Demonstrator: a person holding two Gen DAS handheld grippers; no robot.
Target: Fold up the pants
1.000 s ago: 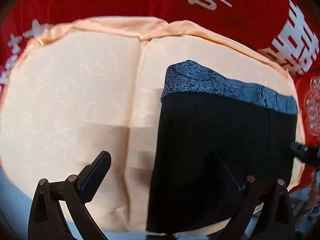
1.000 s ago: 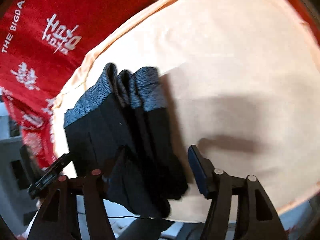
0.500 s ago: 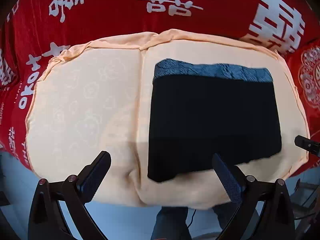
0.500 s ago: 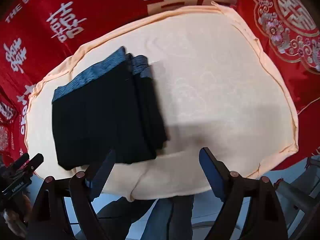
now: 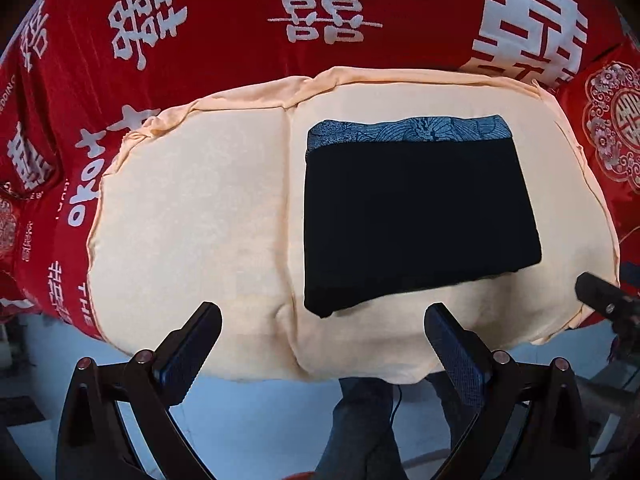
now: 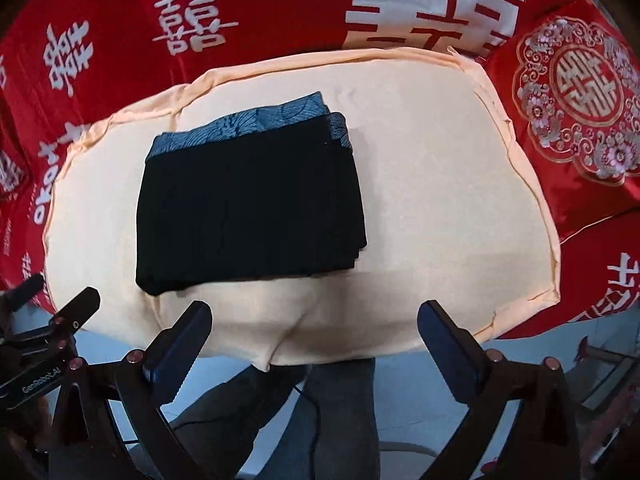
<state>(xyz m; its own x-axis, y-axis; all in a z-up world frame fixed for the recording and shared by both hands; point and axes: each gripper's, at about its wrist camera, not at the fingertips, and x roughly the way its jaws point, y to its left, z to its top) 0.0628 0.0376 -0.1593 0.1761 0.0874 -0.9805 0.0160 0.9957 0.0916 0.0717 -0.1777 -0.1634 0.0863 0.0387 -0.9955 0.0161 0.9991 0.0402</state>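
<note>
The black pants (image 5: 416, 216) lie folded into a thick rectangle on a peach cushion (image 5: 192, 216), their grey patterned waistband at the far edge. In the right wrist view the same pants (image 6: 248, 204) show stacked layers along their right side. My left gripper (image 5: 324, 316) hangs open well above the cushion's near edge, nothing between its fingers. My right gripper (image 6: 316, 316) is also high over the near edge, its jaws still opening wide and empty. The other gripper's tip shows at the side of each view.
A red cloth (image 5: 320, 20) with white characters covers the surface around the cushion (image 6: 440, 200). A red embroidered pillow (image 6: 576, 104) lies at the far right. Below the near edge are a pale blue floor and a person's legs (image 6: 332, 412).
Both grippers have risen and pulled back from the pants. The right gripper let go of the pants' edge and spread wide; the pants now lie flat and squared.
</note>
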